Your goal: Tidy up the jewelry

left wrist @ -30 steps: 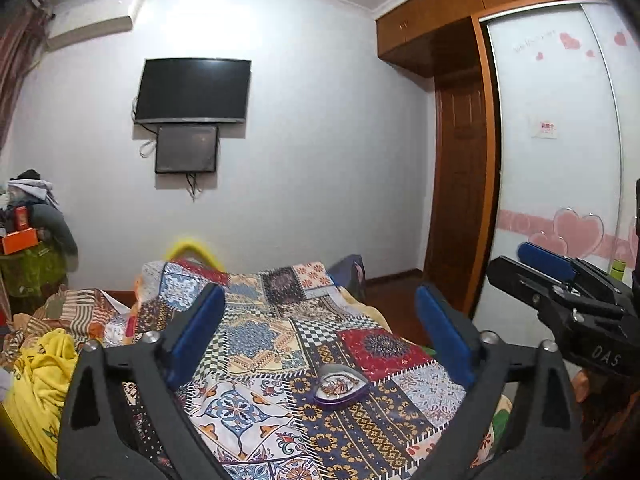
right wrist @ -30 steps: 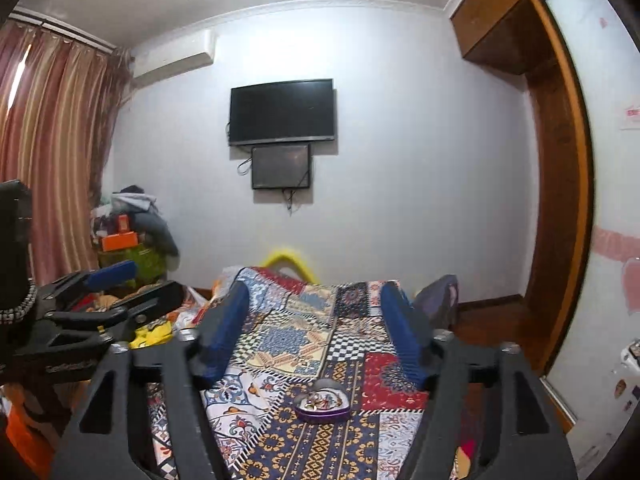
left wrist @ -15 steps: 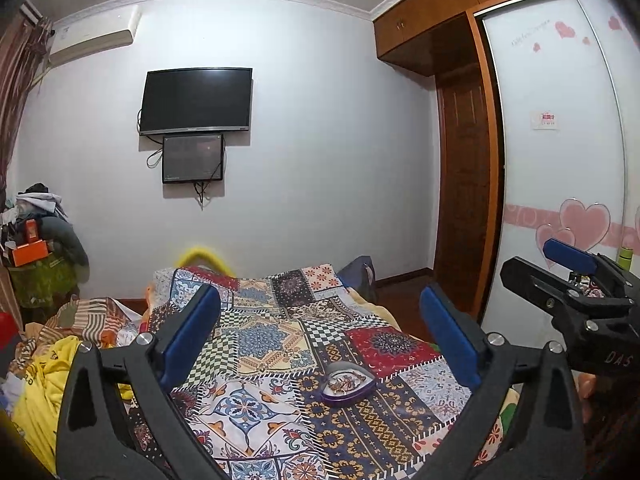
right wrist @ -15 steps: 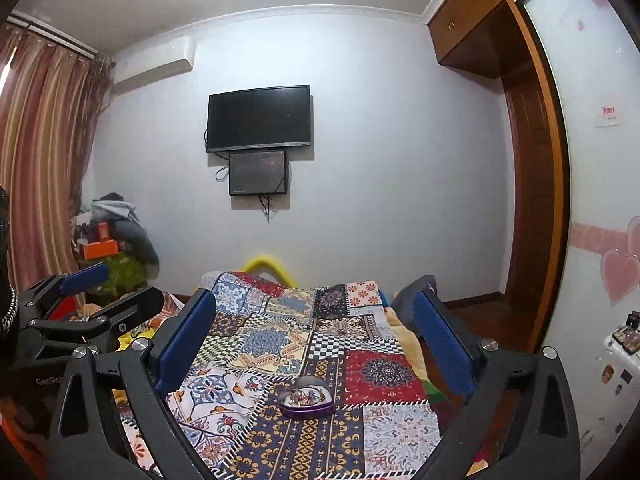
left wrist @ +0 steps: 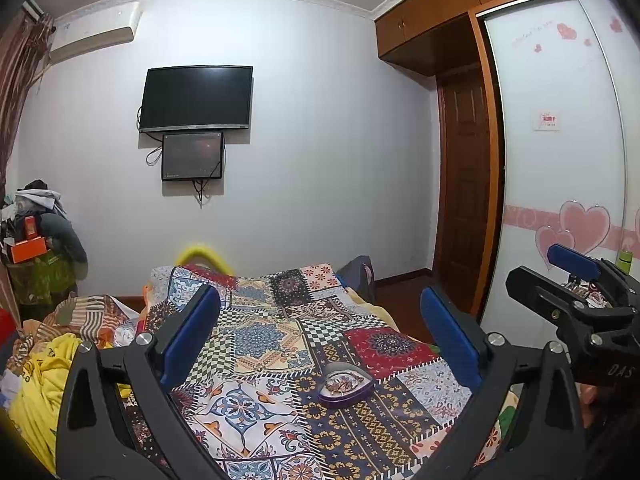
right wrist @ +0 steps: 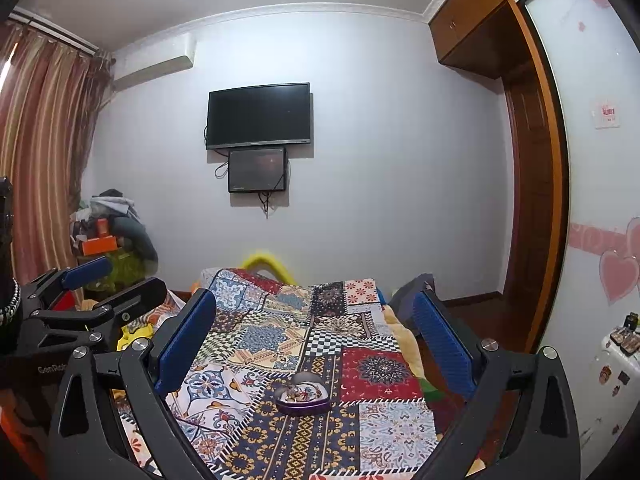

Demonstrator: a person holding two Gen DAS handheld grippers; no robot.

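1. Work surface: a patchwork bedspread [left wrist: 280,344] covers the bed. Its soft fabric gives no firm support under a load.
2. Task item: a purple heart-shaped jewelry box [left wrist: 346,385] rests on the bedspread, near the centre of both wrist views [right wrist: 303,397]. It appears open, with small mixed pieces inside. Individual pieces are too small to identify.
3. Left gripper [left wrist: 320,336]: jaws spread wide, nothing between them. It hangs above the bed, well apart from the box, aimed toward it.
4. Right gripper [right wrist: 316,340]: jaws likewise spread wide and empty, raised above the bed, with the box ahead and below.
5. Step in hand (judgement): approach phase. No item is grasped, and sorting has not begun.
6. Next move (judgement): lower one gripper to the box and bring the fingertips close around a single piece or the box rim.
7. Caution: pressing down may tilt the box on the soft bedding. Steady it with the other gripper.
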